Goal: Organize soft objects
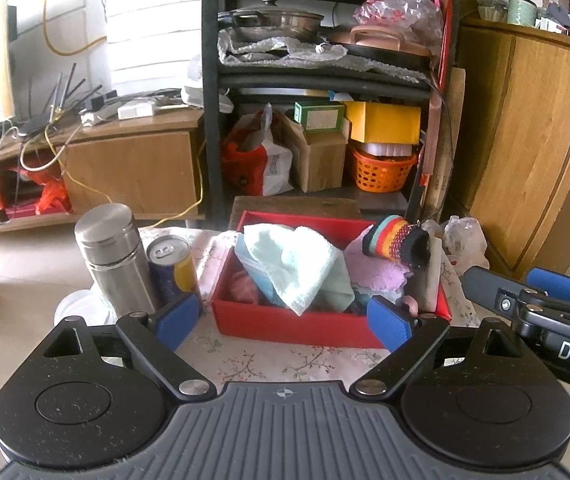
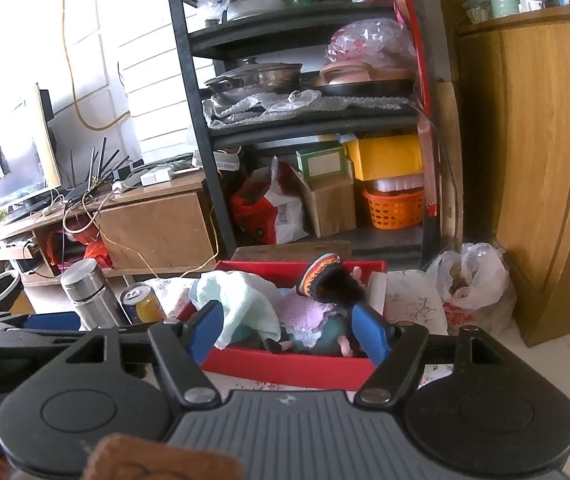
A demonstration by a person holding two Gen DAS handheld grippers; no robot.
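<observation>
Steel flask (image 1: pixel 115 256) and can (image 1: pixel 173 266) at centre left; red box (image 1: pixel 285 326) of soft cloths mid-frame on the bench (image 1: pixel 253 360) — striped sock (image 1: pixel 397 240) atop its right side. Left gripper (image 1: pixel 283 322) and right gripper (image 2: pixel 287 334) before it — jaws apart, empty.

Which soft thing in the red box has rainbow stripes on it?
The knitted sock lying on top at the box's right side. It has orange, yellow, green and red stripes and a black end; the towel is plain pale blue-green, the cloth plain pink.
</observation>
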